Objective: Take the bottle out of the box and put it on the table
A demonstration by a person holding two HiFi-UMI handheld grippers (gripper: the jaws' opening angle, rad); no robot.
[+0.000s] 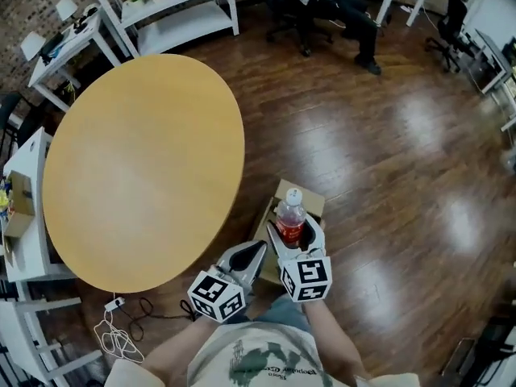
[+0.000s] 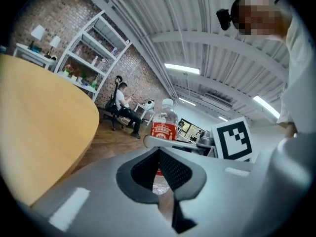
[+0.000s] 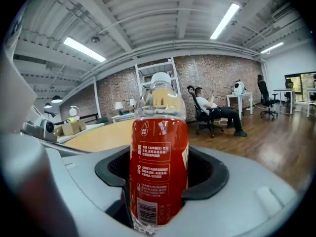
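One red-labelled bottle (image 3: 159, 167) upright in right gripper (image 1: 293, 234), above box (image 1: 310, 200)

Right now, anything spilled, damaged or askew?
Nothing stands out. The red-labelled clear plastic bottle is capped and intact in the right gripper, above the open brown cardboard box on the wooden floor; no spill shows.

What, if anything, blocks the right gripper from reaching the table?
Likely nothing, so yes: the right gripper holds the bottle above the box, and the table to its left looks bare on the near side.
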